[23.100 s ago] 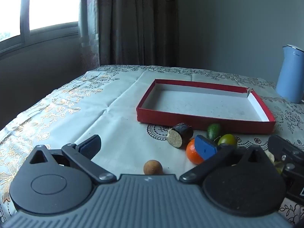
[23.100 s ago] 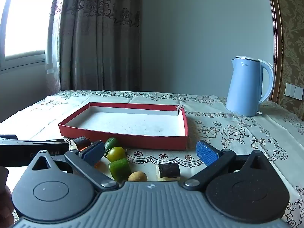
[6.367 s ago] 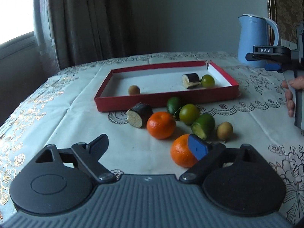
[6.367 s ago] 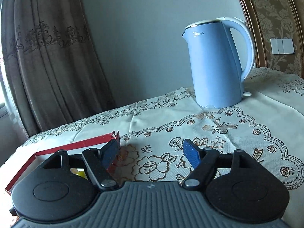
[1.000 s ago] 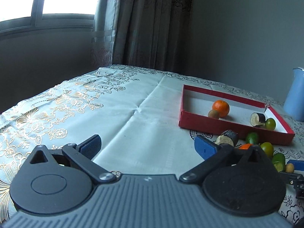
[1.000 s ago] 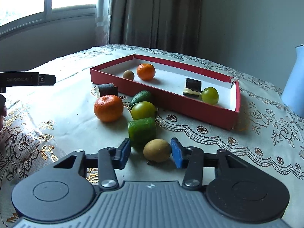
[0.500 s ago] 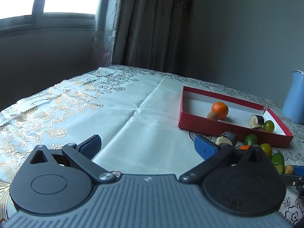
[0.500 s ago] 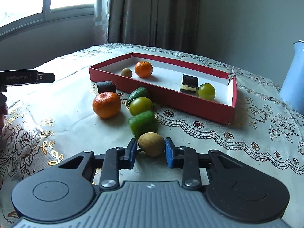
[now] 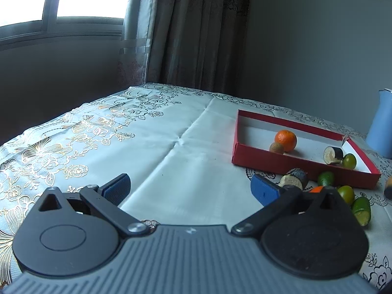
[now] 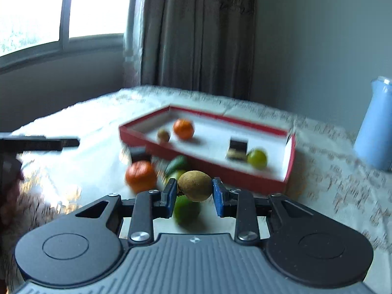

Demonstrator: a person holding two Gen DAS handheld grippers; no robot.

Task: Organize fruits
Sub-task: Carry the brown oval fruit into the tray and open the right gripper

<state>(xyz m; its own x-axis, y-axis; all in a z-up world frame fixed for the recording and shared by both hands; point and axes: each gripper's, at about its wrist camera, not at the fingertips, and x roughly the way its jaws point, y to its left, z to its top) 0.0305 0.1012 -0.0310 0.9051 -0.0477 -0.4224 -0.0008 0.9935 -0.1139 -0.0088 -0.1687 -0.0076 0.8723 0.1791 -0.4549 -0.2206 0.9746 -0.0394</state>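
While the left gripper [image 9: 189, 189] gapes, the right gripper [image 10: 194, 193] clamps a brown fruit [image 10: 194, 185].

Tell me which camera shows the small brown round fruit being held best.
Right wrist view: the small brown round fruit sits sharp between the right hand-held gripper pads. The left wrist view catches only a blurred sliver at its right edge.

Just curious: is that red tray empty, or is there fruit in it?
Not empty. The tray holds an orange and three smaller pieces.
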